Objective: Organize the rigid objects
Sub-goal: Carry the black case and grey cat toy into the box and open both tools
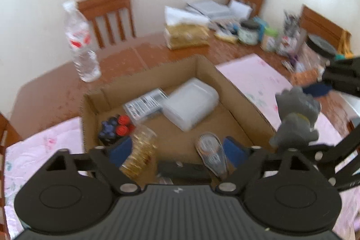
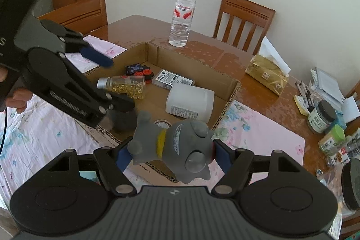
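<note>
The right hand-held gripper point(image 2: 172, 155) clamps a grey rubbery toy figure with a yellow collar point(image 2: 177, 145) between its blue pads; the figure lies crosswise in the jaws, above the near edge of the shallow brown cardboard box point(image 2: 227, 91). In the left wrist view the same figure point(image 1: 294, 118) hangs off to the right, just outside the box's right wall.

The left hand-held gripper point(image 1: 177, 150) stands wide apart over the box's near part, gripping nothing. A clear plastic bottle of golden capsules with a silver cap point(image 2: 122, 86) lies on its side on the box floor, close by the left blue pad point(image 1: 121, 149) in the left wrist view, which is too blurred to show whether they touch.

Also in the box are:
- a white translucent rectangular plastic container point(image 2: 190, 102) on its side,
- a flat grey printed packet point(image 2: 172, 80),
- a black block toy with red and blue studs point(image 2: 140, 72),
- a small round silvery tin point(image 1: 211, 153) near the front wall.

The box sits on a brown wooden table point(image 2: 202, 51) between pink flowered cloths point(image 2: 258, 134). A clear water bottle with a red label point(image 2: 182, 15) stands upright beyond the box.
</note>
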`<state>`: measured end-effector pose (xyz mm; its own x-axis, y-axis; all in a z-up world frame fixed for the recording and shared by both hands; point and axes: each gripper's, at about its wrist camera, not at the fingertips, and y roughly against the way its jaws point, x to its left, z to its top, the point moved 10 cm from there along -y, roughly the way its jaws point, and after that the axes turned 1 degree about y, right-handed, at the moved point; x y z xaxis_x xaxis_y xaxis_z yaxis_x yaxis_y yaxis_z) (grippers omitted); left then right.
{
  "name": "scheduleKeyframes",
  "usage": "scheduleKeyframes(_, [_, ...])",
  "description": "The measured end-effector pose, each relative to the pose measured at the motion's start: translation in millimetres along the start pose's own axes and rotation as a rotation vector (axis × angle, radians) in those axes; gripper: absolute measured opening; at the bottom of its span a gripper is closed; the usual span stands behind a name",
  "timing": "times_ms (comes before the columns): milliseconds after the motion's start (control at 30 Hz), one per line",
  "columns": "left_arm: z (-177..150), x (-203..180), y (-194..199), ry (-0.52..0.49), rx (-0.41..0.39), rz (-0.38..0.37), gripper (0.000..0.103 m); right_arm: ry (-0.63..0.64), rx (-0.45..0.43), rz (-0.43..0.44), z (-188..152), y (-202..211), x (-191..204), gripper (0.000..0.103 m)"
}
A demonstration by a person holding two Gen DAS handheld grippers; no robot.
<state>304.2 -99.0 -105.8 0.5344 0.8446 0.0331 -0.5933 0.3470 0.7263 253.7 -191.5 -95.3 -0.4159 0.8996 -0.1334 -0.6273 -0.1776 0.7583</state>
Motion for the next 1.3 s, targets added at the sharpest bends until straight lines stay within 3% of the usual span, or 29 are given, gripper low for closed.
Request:
scheduleKeyframes(67, [2,7,10,0.03,-0.036,0.034,0.102,0.007,0.0,0.009,2,-3,-1,0.078])
scheduleKeyframes(333, [-6,32,54,0.135,-0.11,0.179,0.102,0.026,0.004,0.044,16,-17,-1,0.078])
scheduleKeyframes(567, [-28,36,73,0.168,-0.096,0.235,0.102,0.056,0.022,0.072,28,-33,4,0.078])
scheduleKeyframes(933, [-61,46,105,0.228,-0.085,0.308,0.102,0.076,0.057,0.048,42,-61,-6,0.08])
scheduleKeyframes(967, [-64,48,108,0.236,-0.084,0.316,0.102,0.073,0.052,0.051,43,-62,-6,0.083])
scheduleKeyframes(1033, [-69,50,113,0.248,-0.08,0.332,0.102,0.058,0.028,0.024,46,-60,-10,0.102])
scheduleKeyframes(1300, [-84,51,124,0.268,-0.054,0.372,0.102,-0.033,-0.007,0.008,45,-38,-11,0.103])
